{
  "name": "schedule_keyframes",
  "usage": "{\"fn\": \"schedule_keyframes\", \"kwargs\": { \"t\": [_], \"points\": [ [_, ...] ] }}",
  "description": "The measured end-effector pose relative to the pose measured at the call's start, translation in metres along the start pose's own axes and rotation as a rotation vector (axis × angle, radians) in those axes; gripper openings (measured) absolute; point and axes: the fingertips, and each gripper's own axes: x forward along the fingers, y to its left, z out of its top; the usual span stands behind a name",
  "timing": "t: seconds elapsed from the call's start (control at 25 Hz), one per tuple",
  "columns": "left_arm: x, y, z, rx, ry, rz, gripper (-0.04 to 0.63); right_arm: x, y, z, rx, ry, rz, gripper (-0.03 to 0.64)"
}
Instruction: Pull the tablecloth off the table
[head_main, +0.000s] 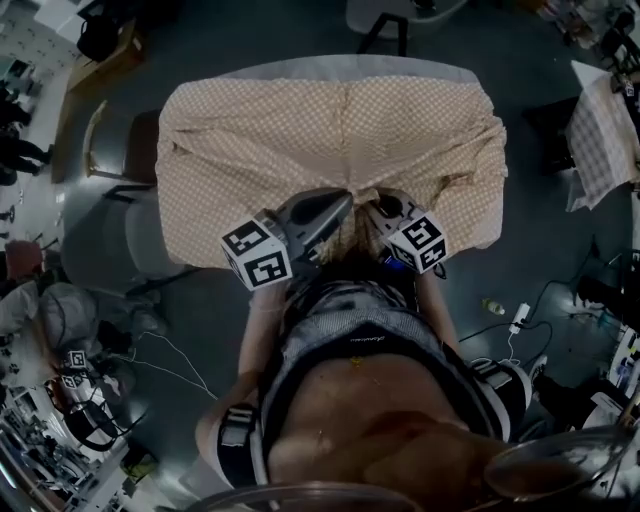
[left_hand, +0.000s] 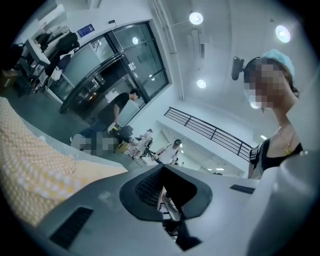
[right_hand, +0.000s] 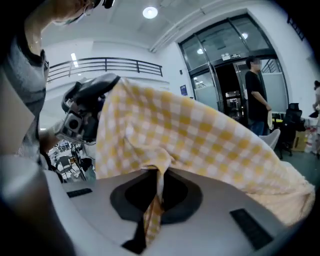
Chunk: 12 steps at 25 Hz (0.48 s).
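Head view: the table (head_main: 350, 68) carries the yellow checked tablecloth (head_main: 330, 140), which covers most of the top and is gathered into folds at the near edge, just before me. My right gripper (right_hand: 157, 192) is clamped on a pinched fold of that cloth. My left gripper (left_hand: 165, 195) has its jaws together beside it; I see no cloth between them.

Tablecloth (head_main: 330, 150): soft woven cloth, matt, creased, bunched at the near edge.
Table (head_main: 350, 66): smooth matt grey rim, far side.
Left gripper (left_hand: 167, 197): smooth matt grey plastic shell; dark, finely ribbed pads (left_hand: 147, 186).
Right gripper (right_hand: 156, 197): same matt grey plastic.
Floor (head_main: 520, 270): dark, smooth, dull.
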Motion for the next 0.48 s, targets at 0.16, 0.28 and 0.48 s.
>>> {"fn": "schedule_keyframes", "kwargs": {
  "t": [0.16,0.28,0.48],
  "points": [
    [-0.01,0.017,0.005,0.008,-0.031,0.103,0.006,0.002,0.023,0.02,-0.028,-0.026,0.073,0.063],
    [-0.019,0.034,0.009,0.025,-0.05,0.19,0.006,-0.002,0.026,0.035,0.037,-0.094,0.103,0.063],
    [-0.036,0.058,0.005,0.055,-0.051,0.298,0.007,-0.029,-0.007,0.112,0.203,-0.409,0.097,0.063]
  ]
}}
